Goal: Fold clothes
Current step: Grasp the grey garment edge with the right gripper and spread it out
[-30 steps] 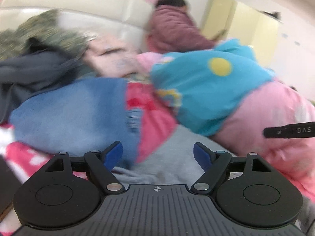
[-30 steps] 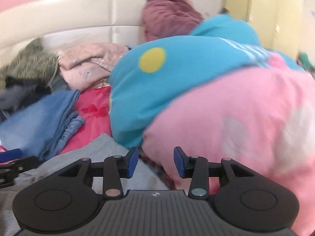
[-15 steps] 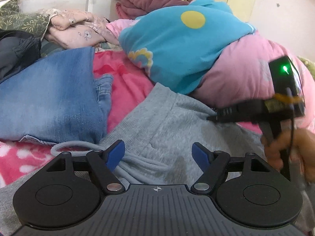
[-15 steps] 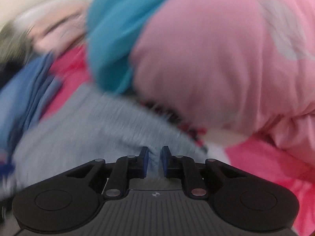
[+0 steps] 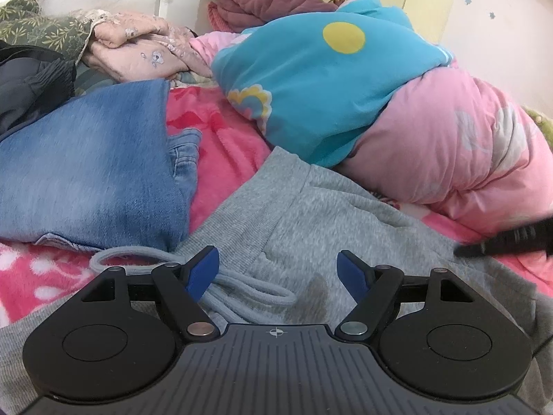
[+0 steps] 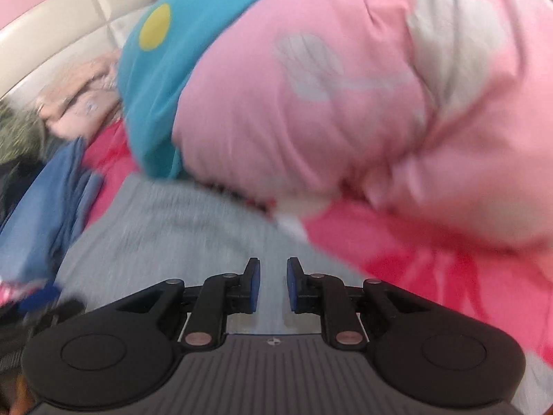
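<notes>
With its jaws spread wide, apparently to admit the thick waistband, the left gripper (image 5: 278,271) hovers over the grey sweatpants (image 5: 311,214) lying on the pink blanket (image 5: 221,145), drawstring (image 5: 242,294) between the fingers, while the right gripper (image 6: 271,283), jaws narrowly apart and empty, hangs over the same cloth.

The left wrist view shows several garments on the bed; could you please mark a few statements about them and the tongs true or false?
1. The left tongs stand open over the grey sweatpants. True.
2. The folded jeans lie right of the grey sweatpants. False: they lie left.
3. A grey drawstring lies loose by the waistband. True.
4. The right tongs clamp the pink quilt. False: they hold nothing, with a narrow gap between the pads.
</notes>
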The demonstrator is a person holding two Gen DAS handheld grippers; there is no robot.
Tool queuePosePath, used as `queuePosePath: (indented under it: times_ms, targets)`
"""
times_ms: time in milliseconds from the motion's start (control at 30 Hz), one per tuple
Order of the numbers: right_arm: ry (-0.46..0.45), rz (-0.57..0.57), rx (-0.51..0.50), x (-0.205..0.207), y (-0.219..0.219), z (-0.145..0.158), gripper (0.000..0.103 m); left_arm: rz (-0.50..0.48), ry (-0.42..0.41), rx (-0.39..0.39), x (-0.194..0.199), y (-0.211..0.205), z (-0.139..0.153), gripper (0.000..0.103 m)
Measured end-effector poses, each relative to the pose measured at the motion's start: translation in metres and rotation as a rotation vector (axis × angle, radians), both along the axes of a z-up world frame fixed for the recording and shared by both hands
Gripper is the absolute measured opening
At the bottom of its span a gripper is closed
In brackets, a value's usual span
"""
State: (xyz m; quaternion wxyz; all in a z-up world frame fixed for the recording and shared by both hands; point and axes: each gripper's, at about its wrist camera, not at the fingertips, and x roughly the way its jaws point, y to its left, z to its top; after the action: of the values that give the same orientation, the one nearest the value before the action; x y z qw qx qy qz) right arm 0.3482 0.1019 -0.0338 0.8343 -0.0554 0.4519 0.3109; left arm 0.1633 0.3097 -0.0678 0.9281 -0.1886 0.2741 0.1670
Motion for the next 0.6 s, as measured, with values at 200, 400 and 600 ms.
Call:
queuePosePath:
  times_ms: [200,400,600]
  targets:
    - [0.022,-0.136,-0.068,0.015,-0.027,-0.015,0.008,0.004,-0.002,-0.004,0.0,0.001,-0.001,0.077]
    - [-0.089,-0.32,-0.024,0.024,-0.074,0.001,0.015,0.017,-0.016,-0.02,0.0,0.002,0.001,0.077]
    - [-0.171,-0.446,0.124,-0.028,-0.177,0.05,0.039,0.042,-0.089,0.034,-0.011,-0.012,0.014,0.081]
